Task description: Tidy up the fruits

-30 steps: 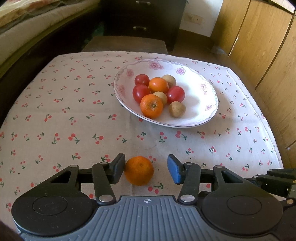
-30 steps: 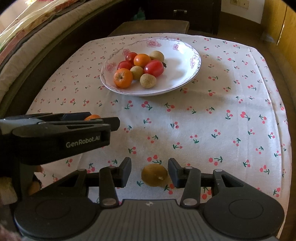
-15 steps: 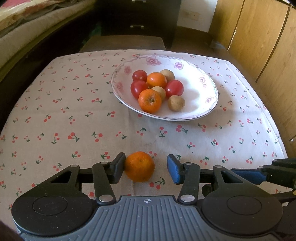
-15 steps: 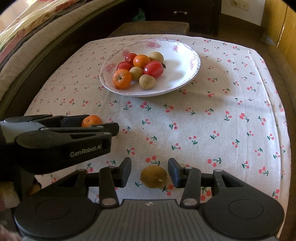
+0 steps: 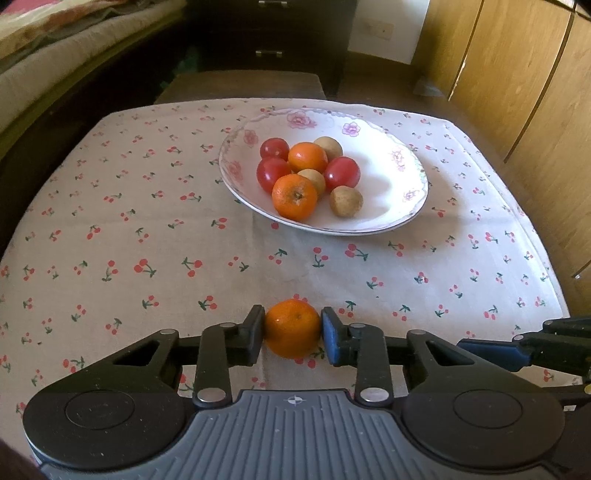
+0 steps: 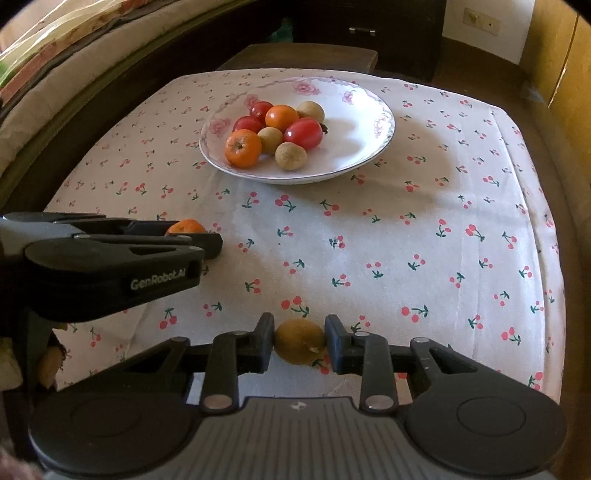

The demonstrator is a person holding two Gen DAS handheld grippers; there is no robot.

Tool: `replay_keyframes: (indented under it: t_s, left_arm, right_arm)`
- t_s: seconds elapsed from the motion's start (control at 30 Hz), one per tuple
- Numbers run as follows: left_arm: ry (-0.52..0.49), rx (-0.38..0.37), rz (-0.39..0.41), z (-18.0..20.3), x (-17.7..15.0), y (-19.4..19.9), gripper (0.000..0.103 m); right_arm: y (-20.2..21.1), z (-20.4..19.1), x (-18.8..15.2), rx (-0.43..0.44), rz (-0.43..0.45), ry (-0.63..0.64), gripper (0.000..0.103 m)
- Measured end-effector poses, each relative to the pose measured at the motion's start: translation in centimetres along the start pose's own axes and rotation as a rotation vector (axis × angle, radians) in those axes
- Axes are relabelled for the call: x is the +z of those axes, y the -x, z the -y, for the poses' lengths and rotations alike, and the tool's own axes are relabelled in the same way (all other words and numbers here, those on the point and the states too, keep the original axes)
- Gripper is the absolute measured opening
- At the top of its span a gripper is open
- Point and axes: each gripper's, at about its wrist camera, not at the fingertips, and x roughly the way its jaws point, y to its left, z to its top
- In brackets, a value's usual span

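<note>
A small orange [image 5: 291, 325] lies on the cherry-print tablecloth [image 5: 110, 229] near the front edge. My left gripper [image 5: 292, 334] has its jaws closing, both pads touching the orange's sides. In the right wrist view a brown round fruit [image 6: 300, 339] sits between the pads of my right gripper [image 6: 300, 345], whose jaws are also closing and touch it on both sides. Farther back stands a white flowered plate [image 5: 406, 218] with two oranges, three red tomatoes and three brown fruits. The left gripper [image 6: 207, 245] with its orange [image 6: 184, 226] shows at the left of the right wrist view.
A bed [image 5: 55, 62] runs along the left of the table. A dark stool [image 5: 243, 83] and a dark dresser [image 5: 269, 33] stand behind it. Wooden cupboard doors [image 5: 517, 85] rise at the right. The cloth's right edge [image 6: 554, 258] drops off close by.
Both grippers have narrowed their jaws onto their fruit: the left onto the orange, the right onto the brown fruit. Neither hand has shifted and the fruits lie where they were.
</note>
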Motion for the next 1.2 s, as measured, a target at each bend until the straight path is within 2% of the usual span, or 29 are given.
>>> replay_keyframes:
  t_s: [0.57,1.2]
  left_arm:
    - [0.021,-0.037,0.029,-0.1,0.2,1.5,0.041]
    - [0.017,-0.042,0.077,0.4,2.4,2.0,0.041]
  right_arm:
    - [1.7,1.3,1.2,0.034,0.059,-0.074,0.031]
    - [1.9,1.6,4.1,0.043,0.124,-0.111,0.031]
